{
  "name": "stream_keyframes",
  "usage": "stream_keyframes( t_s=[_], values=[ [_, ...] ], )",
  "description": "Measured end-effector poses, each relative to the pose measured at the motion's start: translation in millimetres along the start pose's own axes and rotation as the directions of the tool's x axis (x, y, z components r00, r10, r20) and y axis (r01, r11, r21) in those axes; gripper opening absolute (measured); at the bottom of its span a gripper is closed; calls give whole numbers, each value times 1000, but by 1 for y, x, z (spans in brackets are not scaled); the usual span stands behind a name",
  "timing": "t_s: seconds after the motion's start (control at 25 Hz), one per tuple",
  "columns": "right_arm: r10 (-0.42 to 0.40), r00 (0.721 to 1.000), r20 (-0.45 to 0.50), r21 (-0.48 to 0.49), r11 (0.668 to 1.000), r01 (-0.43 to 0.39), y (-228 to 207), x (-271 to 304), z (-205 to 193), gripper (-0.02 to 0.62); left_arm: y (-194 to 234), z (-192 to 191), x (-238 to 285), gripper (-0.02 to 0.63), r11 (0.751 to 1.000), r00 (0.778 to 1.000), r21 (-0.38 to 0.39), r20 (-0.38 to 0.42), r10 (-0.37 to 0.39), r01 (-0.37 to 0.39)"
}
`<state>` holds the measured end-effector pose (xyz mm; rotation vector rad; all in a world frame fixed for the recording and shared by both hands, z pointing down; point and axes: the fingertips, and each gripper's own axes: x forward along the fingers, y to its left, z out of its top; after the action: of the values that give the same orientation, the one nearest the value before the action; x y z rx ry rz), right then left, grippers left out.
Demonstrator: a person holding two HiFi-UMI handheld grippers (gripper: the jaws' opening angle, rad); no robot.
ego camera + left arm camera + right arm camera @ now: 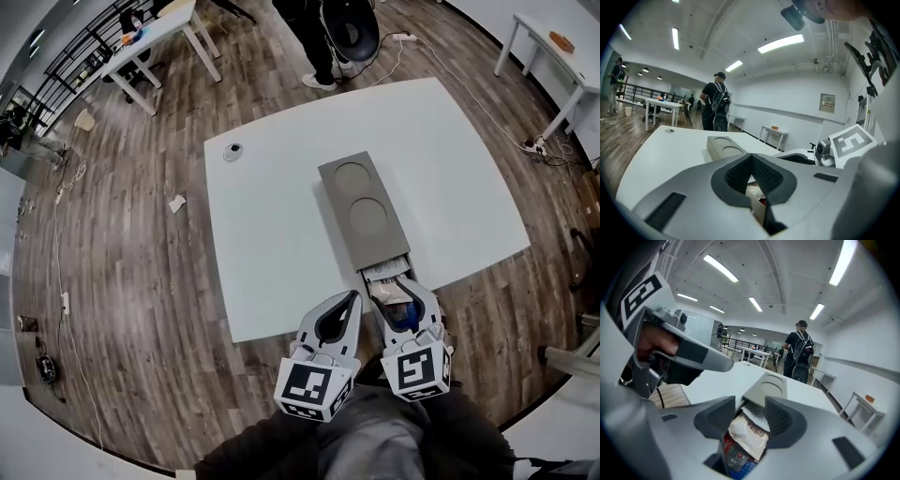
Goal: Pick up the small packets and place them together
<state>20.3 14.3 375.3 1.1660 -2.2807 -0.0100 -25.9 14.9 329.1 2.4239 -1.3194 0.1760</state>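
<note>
We have a bundle of small packets (746, 436) gripped between the jaws of our right gripper (749, 412), just off the near end of the grey box (375, 242). Our left gripper (352, 300) is closed and empty. We judge that setting the packets down together remains.

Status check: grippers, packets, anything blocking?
Left gripper shut, tips together. Right gripper clamped on packets, at open end of grey box. Nothing blocking.
</note>
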Motion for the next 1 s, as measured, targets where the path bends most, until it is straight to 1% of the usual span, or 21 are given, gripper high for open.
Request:
stream_keyframes(
  t_s=[0.08, 0.24, 0.44, 0.56, 0.6, 0.84, 1.0],
  values=[
    [4, 999, -44, -27, 1000, -5, -2, 14, -6, 201, 9, 0, 6, -5, 1000, 1000, -13, -6, 8, -8],
    [31, 990, -138, -63, 997, -40, 2, 38, -20, 201, 28, 2, 18, -5, 999, 1000, -29, -19, 23, -23],
    [27, 970, -243, -113, 992, -56, 0, 57, -36, 158, 49, -1, 30, -5, 998, 999, -49, -34, 35, -37],
    [35, 963, -269, -139, 988, -75, 4, 60, -40, 115, 53, -3, 35, -5, 998, 999, -56, -37, 36, -38],
    [39, 961, -275, -147, 986, -82, 5, 60, -40, 110, 53, -3, 36, -5, 998, 999, -59, -38, 35, -37],
    [93, 954, -287, -154, 978, -142, 8, 53, -32, 112, 56, -4, 40, -5, 996, 998, -80, -51, 31, -35],
    [92, 949, -303, -161, 976, -146, 5, 56, -35, 112, 54, -5, 45, -5, 996, 998, -82, -54, 26, -31]
  ],
)
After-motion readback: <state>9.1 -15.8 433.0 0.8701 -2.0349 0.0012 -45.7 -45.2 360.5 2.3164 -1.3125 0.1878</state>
